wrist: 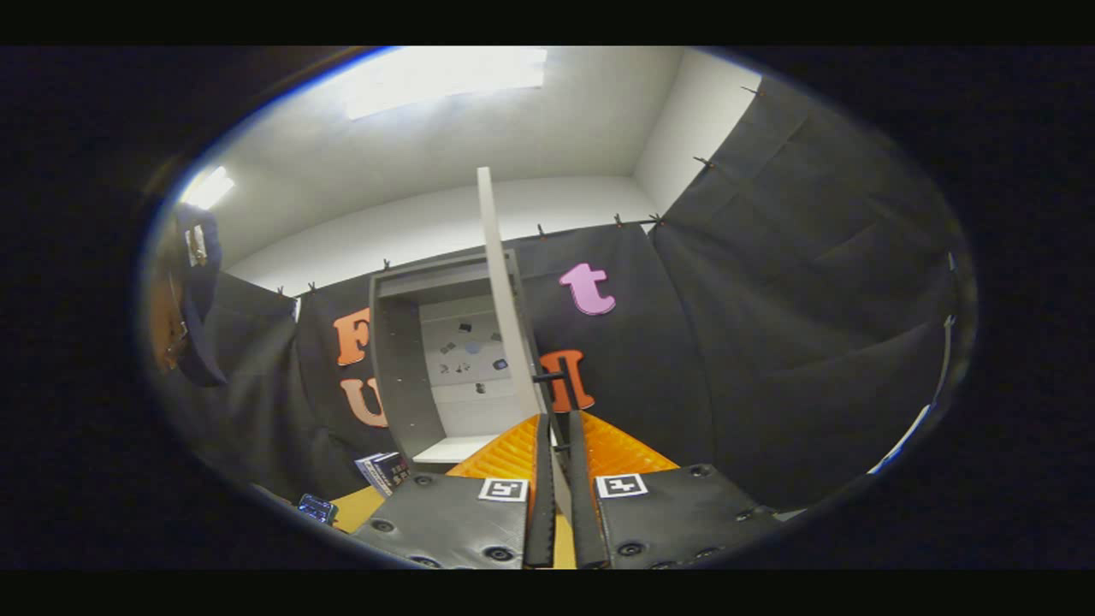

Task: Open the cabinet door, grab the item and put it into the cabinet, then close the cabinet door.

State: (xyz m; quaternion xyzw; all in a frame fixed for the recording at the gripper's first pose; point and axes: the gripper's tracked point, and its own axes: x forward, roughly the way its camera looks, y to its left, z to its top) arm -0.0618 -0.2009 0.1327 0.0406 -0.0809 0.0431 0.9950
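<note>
While the cabinet door (505,308) stands open and is seen edge-on in the centre of the frame, the claw (560,436) is closed on it: its two fingers sit at the lower centre with only a thin gap between them, and the lower edge of the door goes down into this gap, so both fingers seem to press on the panel. A small dark handle (547,376) sticks out from the door just above the fingertips.

The cabinet (411,359) is left of the door, and its inside is pale, with a light shelf (458,449) at the bottom and some small dark marks on the back wall. The item to put away, I think, is the small box (383,470) at the lower left of the frame, which lies on the yellow desk (355,506) near the foot of the cabinet. Another small bluish object (316,508) lies lower left of it; I cannot tell what it is.

The door looks like a thin, stiff and flat board, so it should swing easily on its hinges, and a hold near the free edge or at the handle gives the best control. The box looks light and rigid, like cardboard, probably a little smooth. I would take it across its narrow sides, with moderate pressure, so that it does not slip or get crushed.
</note>
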